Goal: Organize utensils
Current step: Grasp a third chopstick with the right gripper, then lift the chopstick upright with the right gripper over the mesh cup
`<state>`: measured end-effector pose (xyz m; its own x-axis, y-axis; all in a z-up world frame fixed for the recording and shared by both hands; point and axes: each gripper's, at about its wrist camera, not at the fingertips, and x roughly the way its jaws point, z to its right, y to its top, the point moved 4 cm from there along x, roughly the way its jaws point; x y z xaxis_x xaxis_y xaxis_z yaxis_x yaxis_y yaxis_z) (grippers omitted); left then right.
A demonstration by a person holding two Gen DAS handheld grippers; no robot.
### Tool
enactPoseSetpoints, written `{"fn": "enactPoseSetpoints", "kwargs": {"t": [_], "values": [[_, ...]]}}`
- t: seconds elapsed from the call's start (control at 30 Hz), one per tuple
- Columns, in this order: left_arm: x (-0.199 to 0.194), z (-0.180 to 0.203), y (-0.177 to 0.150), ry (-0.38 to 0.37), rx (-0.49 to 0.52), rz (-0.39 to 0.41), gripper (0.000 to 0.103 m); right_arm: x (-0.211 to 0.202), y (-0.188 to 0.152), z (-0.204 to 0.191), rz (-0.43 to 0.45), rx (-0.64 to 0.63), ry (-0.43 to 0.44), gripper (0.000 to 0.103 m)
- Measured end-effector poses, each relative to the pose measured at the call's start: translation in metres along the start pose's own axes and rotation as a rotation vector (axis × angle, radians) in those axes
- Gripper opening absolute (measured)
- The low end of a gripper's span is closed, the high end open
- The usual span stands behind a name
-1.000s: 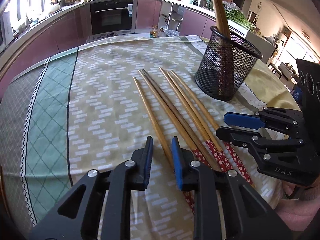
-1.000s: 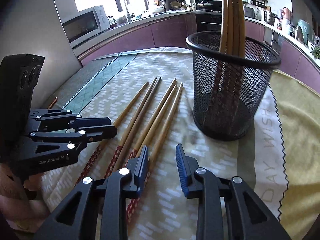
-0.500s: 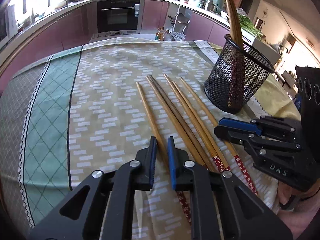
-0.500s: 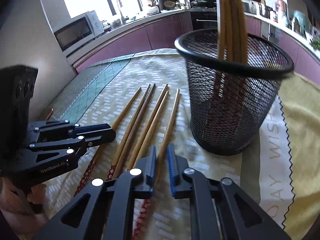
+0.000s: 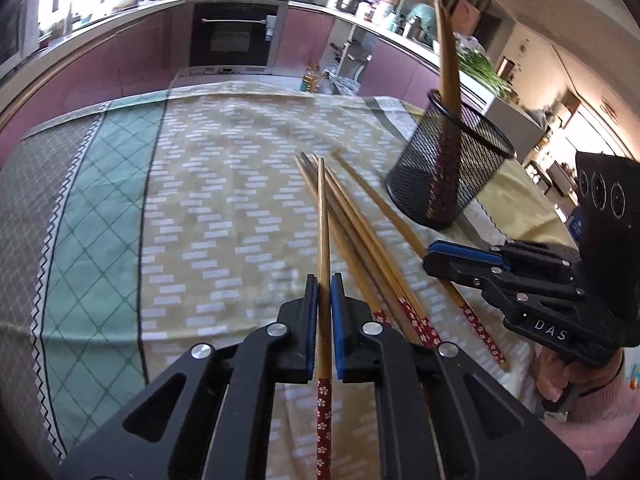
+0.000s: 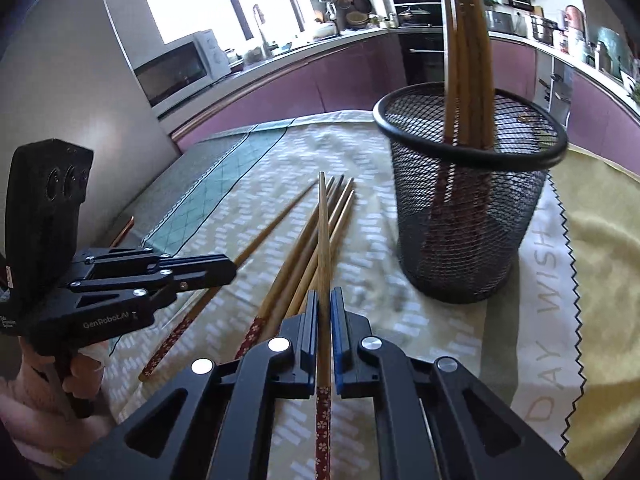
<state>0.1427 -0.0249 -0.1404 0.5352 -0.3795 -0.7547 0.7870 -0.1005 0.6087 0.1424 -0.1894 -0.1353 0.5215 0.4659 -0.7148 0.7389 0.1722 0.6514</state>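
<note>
My left gripper point(image 5: 324, 280) is shut on a wooden chopstick point(image 5: 323, 232) with a red flowered end, lifted above the cloth. My right gripper point(image 6: 324, 294) is shut on another chopstick point(image 6: 323, 240), also lifted. Three more chopsticks point(image 5: 360, 236) lie side by side on the tablecloth; they also show in the right wrist view point(image 6: 304, 240). A black mesh holder point(image 5: 450, 176) stands at the right with several chopsticks upright in it; in the right wrist view the holder point(image 6: 468, 216) is just right of my gripper. Each gripper shows in the other's view: the right one point(image 5: 436, 256), the left one point(image 6: 228, 270).
The table wears a beige patterned cloth point(image 5: 224, 208) with a green checked band point(image 5: 96, 240) at the left. A yellow towel point(image 6: 600, 248) lies under and right of the holder. Kitchen counters, an oven point(image 5: 232, 36) and a microwave point(image 6: 180, 68) stand beyond the table.
Both grippers closed, each on one chopstick, and lifted it off the cloth. The remaining chopsticks shifted slightly.
</note>
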Motion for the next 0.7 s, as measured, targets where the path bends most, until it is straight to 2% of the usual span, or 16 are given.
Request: {"fn": "enactPoseSetpoints", "kwargs": {"t": [0.33,0.6,0.7], "values": [[0.016,0.003,-0.001,0.005,0.046,-0.058,0.009,0.016,-0.002,-0.003,-0.061,-0.039,-0.030,0.008],[0.025,0.004,0.009,0.006,0.067,-0.073,0.011,0.021,0.003,0.001,-0.067,-0.051,-0.022,0.007],[0.024,0.005,0.012,0.015,0.066,-0.070,0.008,0.016,0.004,0.001,-0.052,-0.055,-0.028,0.006]]}}
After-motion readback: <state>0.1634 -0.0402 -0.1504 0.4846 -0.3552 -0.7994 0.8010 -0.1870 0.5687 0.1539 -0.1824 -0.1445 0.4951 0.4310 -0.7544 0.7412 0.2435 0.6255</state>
